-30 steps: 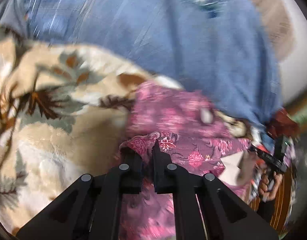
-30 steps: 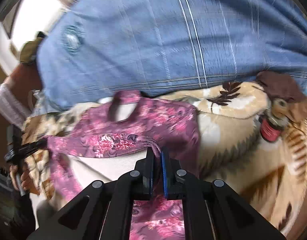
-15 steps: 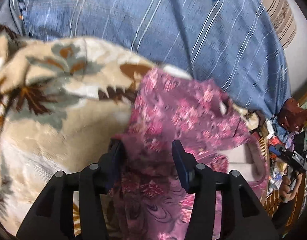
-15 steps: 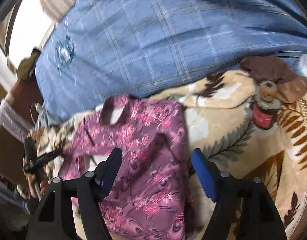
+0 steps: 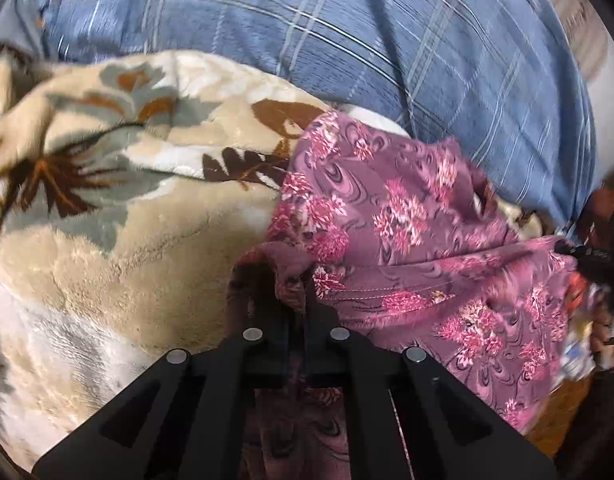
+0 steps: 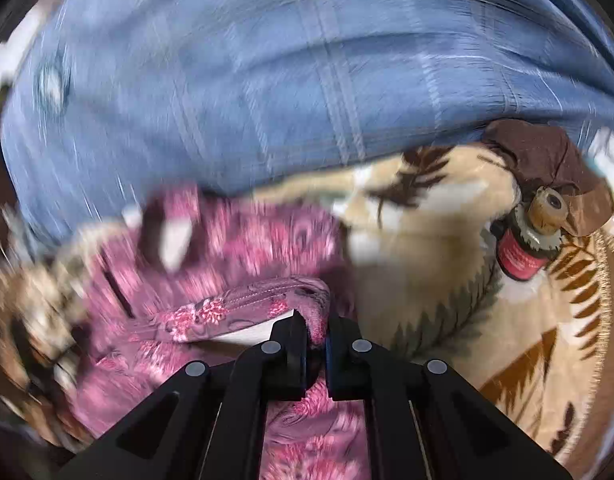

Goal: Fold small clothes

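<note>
Both sets of jaws have just been closing from a wide spread half a second back, and each is now pinching fabric between its pads. You are holding the left gripper (image 5: pixel 291 280) clamped on a bunched corner of the pink floral garment (image 5: pixel 419 216), with the rest of the cloth spreading ahead and to the right of that tool. You are holding the right gripper (image 6: pixel 315 330) clamped on a rolled hem of the same garment, which is trailing ahead and to the left of its tips. Beneath both tools the garment is lying on the leaf-patterned blanket (image 5: pixel 119 248), with the blue plaid cloth (image 5: pixel 307 32) lying beyond it.

Risks, as judged from here: either pinch is looking shallow, so a quick lift is likely to let an edge slip free. Uneven pulling between your two hands is likely to skew the fold. Plush blanket pile may be getting caught under a pad and dragging along. A thread spool (image 6: pixel 525 248) is sitting ahead and to the right of the right tool, where a swept hem could topple it.

Motion blur is smearing most of the right wrist view. How many layers each pinch is gripping cannot be told.
</note>
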